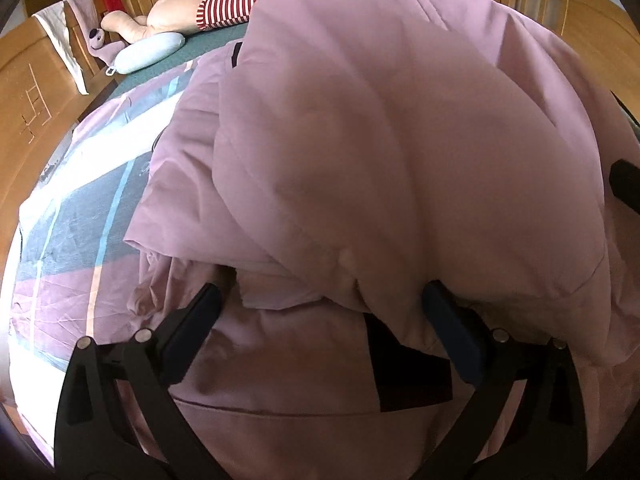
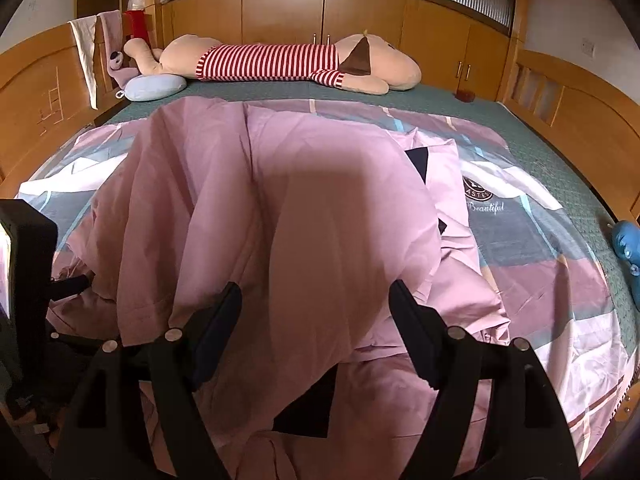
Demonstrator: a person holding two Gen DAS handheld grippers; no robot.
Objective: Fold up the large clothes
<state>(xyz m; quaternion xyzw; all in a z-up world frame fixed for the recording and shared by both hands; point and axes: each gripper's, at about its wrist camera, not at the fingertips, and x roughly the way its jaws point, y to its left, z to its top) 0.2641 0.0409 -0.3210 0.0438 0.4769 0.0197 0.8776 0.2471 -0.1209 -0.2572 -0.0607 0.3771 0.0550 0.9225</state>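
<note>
Pink garment (image 2: 288,184) bunched on the bed (image 2: 560,152), a fold draped over its near part. Mid-fold, probably just released. Left gripper (image 1: 320,308) fingers wide, cloth between, no pinch seen; right gripper (image 2: 316,308) likewise wide. Next: regrasp an edge, flatten. Open room right; plush toy (image 2: 280,60) far.

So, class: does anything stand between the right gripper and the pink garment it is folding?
Nothing visible does. The right gripper stands open directly over the pink garment, whose folded cloth lies between and beneath its fingers on the patterned bedsheet.
</note>
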